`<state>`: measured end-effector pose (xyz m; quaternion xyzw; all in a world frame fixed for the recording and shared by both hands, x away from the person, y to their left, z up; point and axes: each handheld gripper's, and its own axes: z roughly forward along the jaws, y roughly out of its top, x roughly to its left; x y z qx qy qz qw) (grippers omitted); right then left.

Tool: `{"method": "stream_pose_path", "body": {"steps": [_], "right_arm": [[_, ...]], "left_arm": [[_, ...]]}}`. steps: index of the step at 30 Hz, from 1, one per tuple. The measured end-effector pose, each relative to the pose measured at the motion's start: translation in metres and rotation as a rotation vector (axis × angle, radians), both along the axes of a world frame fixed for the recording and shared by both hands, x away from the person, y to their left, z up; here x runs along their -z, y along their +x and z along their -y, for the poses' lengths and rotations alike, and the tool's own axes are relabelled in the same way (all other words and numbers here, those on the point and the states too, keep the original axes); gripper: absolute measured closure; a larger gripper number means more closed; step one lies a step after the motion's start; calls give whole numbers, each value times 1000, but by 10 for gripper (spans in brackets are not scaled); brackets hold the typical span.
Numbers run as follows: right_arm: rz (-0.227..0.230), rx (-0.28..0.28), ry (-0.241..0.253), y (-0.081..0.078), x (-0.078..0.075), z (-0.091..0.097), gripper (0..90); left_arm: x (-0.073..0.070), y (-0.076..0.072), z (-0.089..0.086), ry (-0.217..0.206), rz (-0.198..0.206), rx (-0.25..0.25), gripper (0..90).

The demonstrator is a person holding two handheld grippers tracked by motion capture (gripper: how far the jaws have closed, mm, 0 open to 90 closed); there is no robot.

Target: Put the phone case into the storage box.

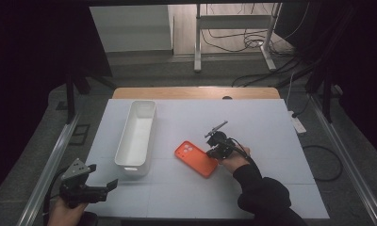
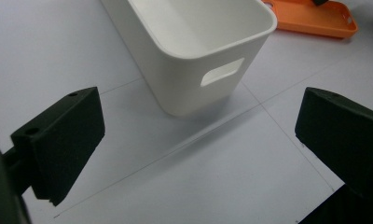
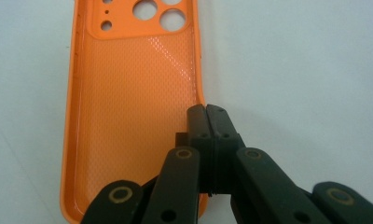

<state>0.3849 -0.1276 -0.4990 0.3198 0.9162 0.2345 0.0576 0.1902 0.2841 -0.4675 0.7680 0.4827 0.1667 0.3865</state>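
Right gripper pinched shut on the side wall of the flat orange silicone phone case, lying right of the long white plastic bin; so thin an edge grip may slip on lifting. Left gripper gapes wide, empty, near the bin's near end.

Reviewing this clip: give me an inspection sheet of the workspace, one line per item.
Surface: white table top, faint grid lines, wooden edge at the far side.
Job's things: orange phone case lying open side up; right of it the white bin stands empty.
Clutter: nothing seen.
Grippers: right gripper shut on the case's side wall; left gripper open, near the table's front left corner, nothing between its jaws.
Cables: loose cables on the floor beyond the table.
Surroundings: metal frame legs, dark curtains at both sides.
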Motion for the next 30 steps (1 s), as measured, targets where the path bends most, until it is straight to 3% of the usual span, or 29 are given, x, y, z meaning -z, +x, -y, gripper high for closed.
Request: {"method": "stream_pose_path", "body": {"steps": [16,26,30], "right_arm": [[71,19,92,-16,-27,14,892],[120,50,143,-24,-40,27,892],[142,58,170,-31,-49,32,892]], "left_arm": [[0,0,6,49,-2,12,23],[0,1,6,46,-10,17,33],[0,2,3,20,-14,-1,26]]}}
